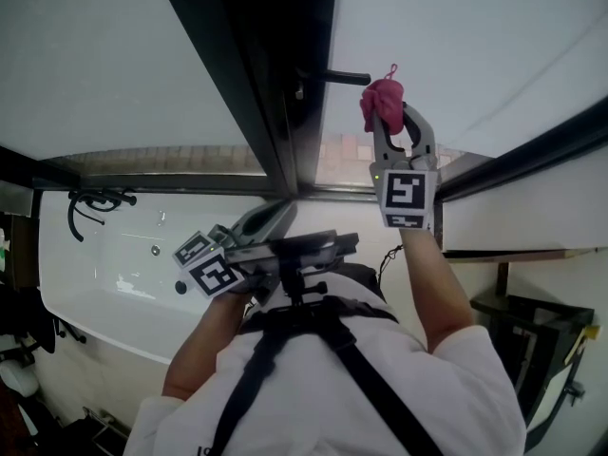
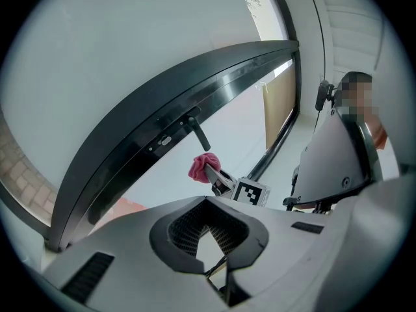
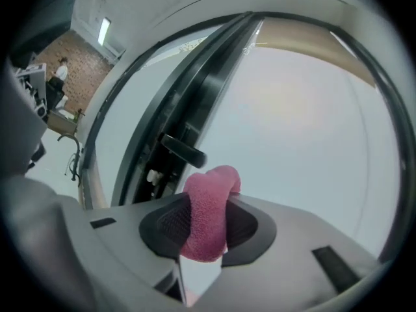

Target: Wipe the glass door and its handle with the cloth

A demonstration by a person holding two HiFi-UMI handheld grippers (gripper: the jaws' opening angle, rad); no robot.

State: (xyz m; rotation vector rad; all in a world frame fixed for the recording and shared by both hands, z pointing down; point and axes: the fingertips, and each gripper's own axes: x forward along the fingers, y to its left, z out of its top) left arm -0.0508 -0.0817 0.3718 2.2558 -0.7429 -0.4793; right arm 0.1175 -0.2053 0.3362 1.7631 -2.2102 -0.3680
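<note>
Right gripper: raised at arm's length in front of the glass door. Jaws clamped on a pink cloth, held apart only by the thickness of the wad. In the right gripper view the cloth fills the gap between the two dark pads and bulges out past the tips.

Cloth position: just beside the free end of the black handle, to its right and slightly lower in the head view. The right gripper view puts the handle up and left of the cloth, on the dark door frame. Contact between cloth and glass: cannot tell.

Left gripper: held low, close to the person's chest, well apart from the handle. Jaws together at the tips, nothing between them, pointing towards the frame. Its own view shows the closed tips, with the cloth and handle beyond.

Container: white tub at lower left, black tap fitting at its rim. Contents cannot be made out.
</note>
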